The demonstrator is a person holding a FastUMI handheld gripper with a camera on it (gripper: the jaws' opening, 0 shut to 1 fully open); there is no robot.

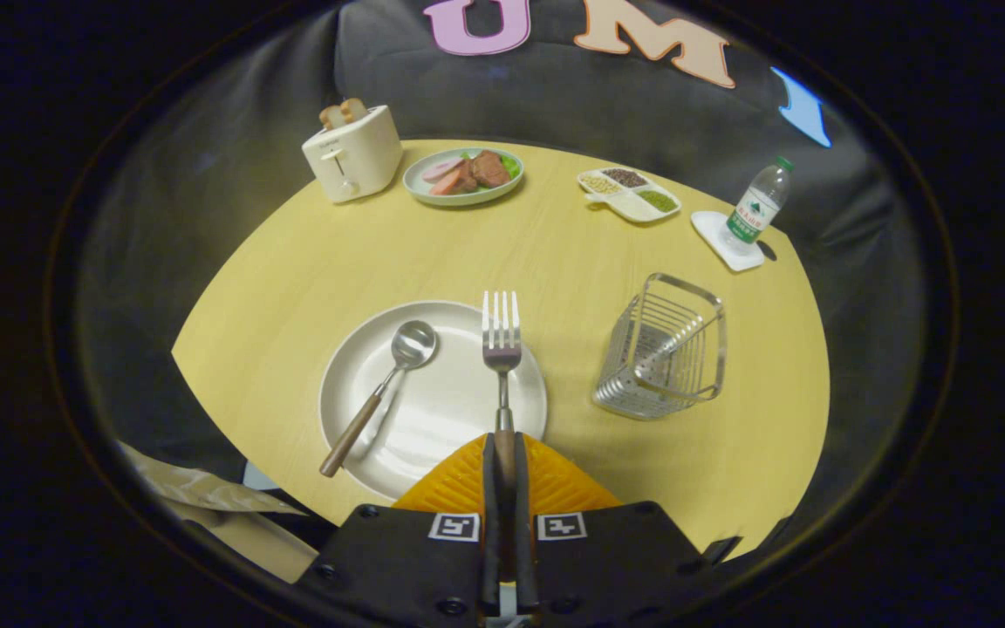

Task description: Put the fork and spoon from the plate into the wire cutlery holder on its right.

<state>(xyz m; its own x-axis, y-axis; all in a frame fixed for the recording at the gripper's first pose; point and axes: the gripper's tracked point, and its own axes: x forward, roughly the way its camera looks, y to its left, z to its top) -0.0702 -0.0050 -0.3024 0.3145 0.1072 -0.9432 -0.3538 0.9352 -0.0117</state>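
Gripper (pixel 502 471) clenched on fork (pixel 501 336) handle over plate (pixel 354 384) rim, lower centre; bare table (pixel 572 262) toward wire holder (pixel 664 349), right of centre.

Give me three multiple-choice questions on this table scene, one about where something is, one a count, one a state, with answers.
1. Where does the spoon lie?
A. in the wire cutlery holder
B. on the plate
C. beside the toaster

2. How many pieces of cutlery are in the holder?
A. none
B. one
C. two

3. What are the gripper fingers doing?
A. spread wide over the bottle
B. closed on nothing
C. closed on the fork handle

Answers: 1 B, spoon bowl rests on the plate, handle over its rim. 2 A, the basket shows only wire. 3 C, the fork handle runs between both fingers.
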